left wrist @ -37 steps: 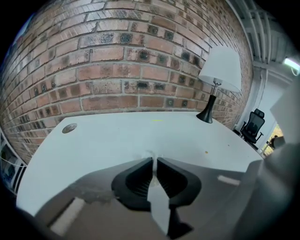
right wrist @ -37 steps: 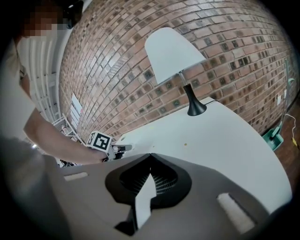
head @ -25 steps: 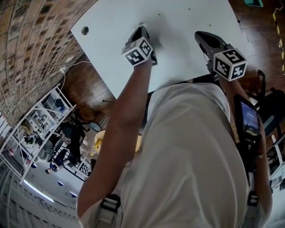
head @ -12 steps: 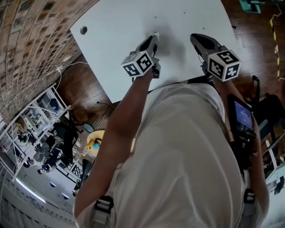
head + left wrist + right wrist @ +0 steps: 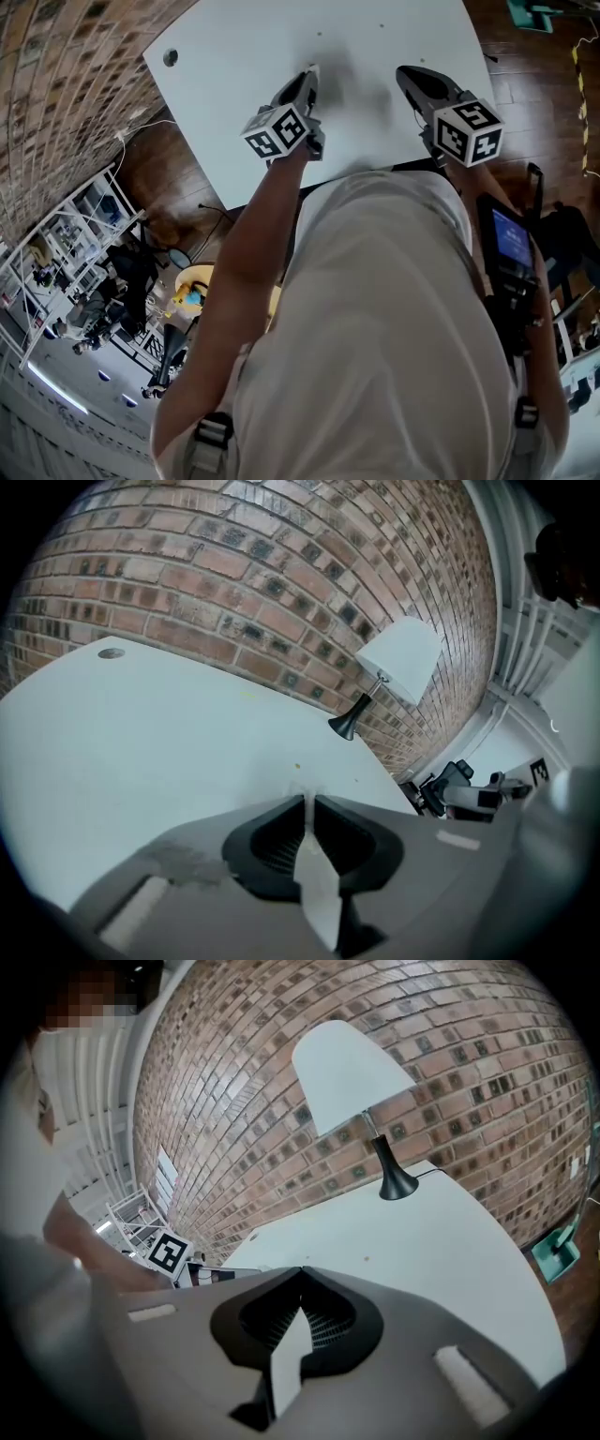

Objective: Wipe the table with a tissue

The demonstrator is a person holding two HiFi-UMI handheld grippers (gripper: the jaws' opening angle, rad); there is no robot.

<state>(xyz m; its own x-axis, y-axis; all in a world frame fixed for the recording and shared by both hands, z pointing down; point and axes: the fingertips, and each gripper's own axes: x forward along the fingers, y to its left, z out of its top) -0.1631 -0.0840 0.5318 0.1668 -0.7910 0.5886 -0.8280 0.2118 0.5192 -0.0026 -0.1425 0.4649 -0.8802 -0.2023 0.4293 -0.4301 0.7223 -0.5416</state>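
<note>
My left gripper [image 5: 307, 77] rests its tip on the white table [image 5: 244, 56] near the front edge. In the left gripper view its jaws [image 5: 306, 797] are shut on a thin white tissue [image 5: 305, 787]. Only a small wisp of the tissue pokes out at the tips, against the tabletop [image 5: 141, 724]. In the head view the tissue is hidden by the gripper. My right gripper [image 5: 405, 73] hovers to the right over the table, and its jaws [image 5: 302, 1269] are shut with nothing between them. A few small specks [image 5: 298, 766] lie on the table ahead of the left tip.
A lamp with a white shade [image 5: 398, 658] and black foot stands at the table's far side by the brick wall, also in the right gripper view [image 5: 352, 1077]. A round cable hole [image 5: 170, 57] sits near the table's left corner. Wooden floor and shelving lie beyond the table's edge.
The left gripper slid a little to the right across the table and rolled slightly, then held still. The right gripper stayed put.
</note>
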